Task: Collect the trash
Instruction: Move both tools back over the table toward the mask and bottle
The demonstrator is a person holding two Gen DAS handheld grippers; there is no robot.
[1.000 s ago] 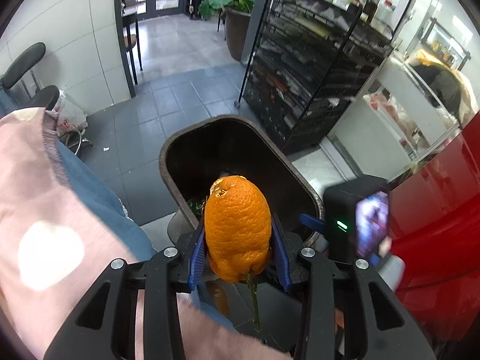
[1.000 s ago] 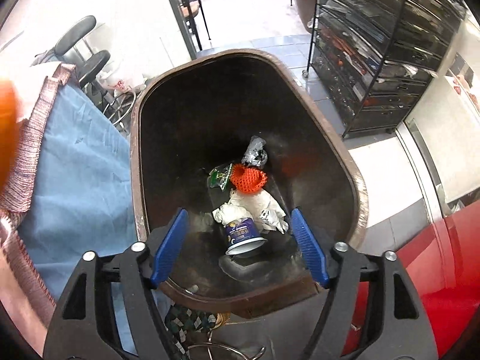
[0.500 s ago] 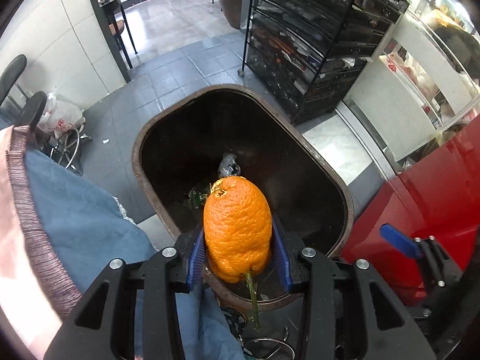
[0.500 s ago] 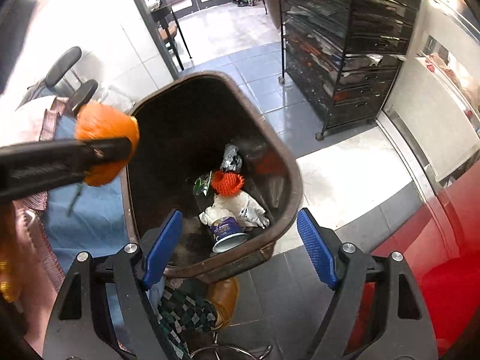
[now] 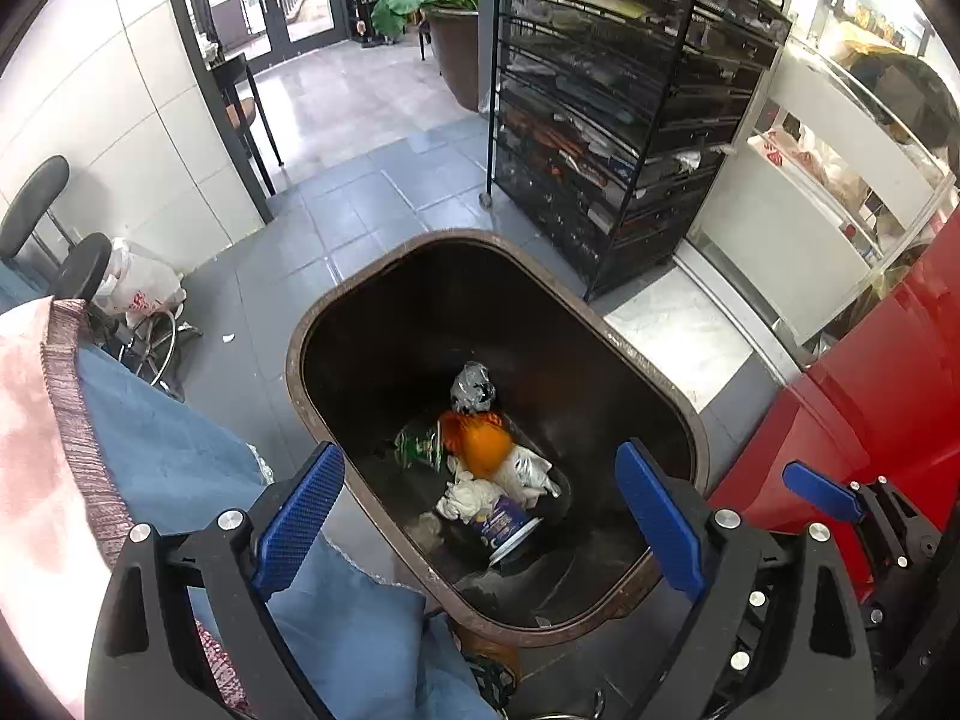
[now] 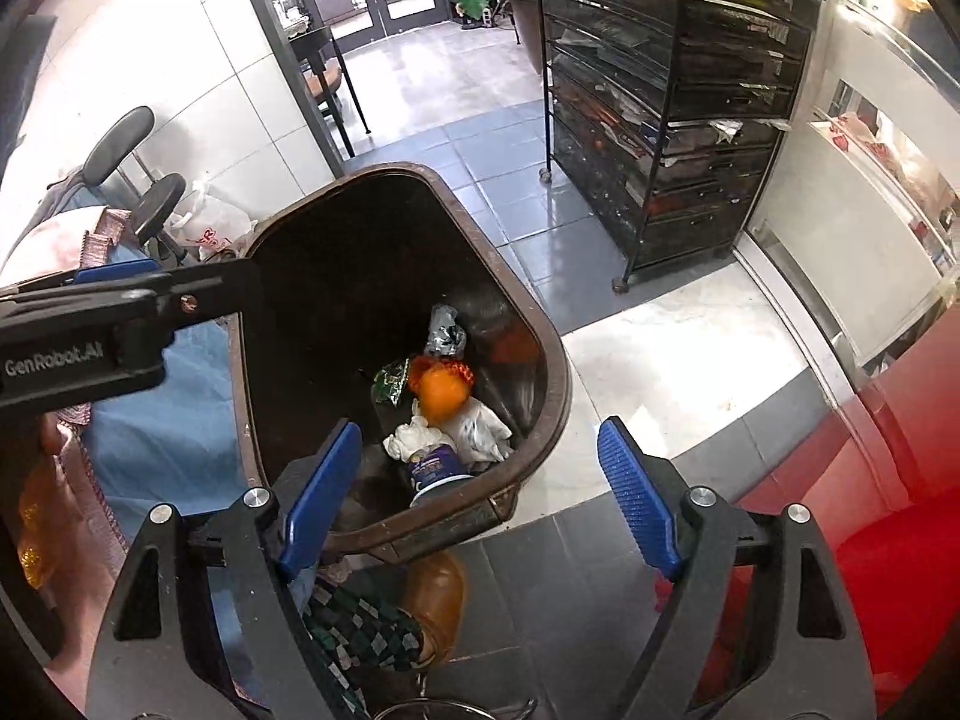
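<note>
A brown trash bin [image 5: 654, 378] [image 6: 555, 360] stands on the floor below both grippers. An orange [image 5: 485, 450] [image 6: 443, 397] lies inside it on top of the trash: white tissues [image 5: 474, 495], a green wrapper [image 5: 418, 445], a silver wrapper [image 5: 472, 385] and a small blue cup [image 5: 504, 525]. My left gripper [image 5: 480, 525] is open and empty above the bin's near rim; it also shows in the right wrist view [image 6: 120, 312]. My right gripper [image 6: 480, 495] is open and empty above the bin's near right corner; its blue pad shows in the left wrist view [image 5: 816, 489].
A black wire rack [image 5: 624, 96] stands behind the bin on the grey tiled floor. A red surface [image 5: 888, 372] is at the right. The person's blue and pink clothing [image 5: 156, 450] is at the left. A stool [image 5: 78, 264] and plastic bag [image 5: 141, 288] stand by the wall.
My left gripper has opened and let go of the orange, which has dropped into the bin onto the trash. Both grippers sit higher above the bin than before.
</note>
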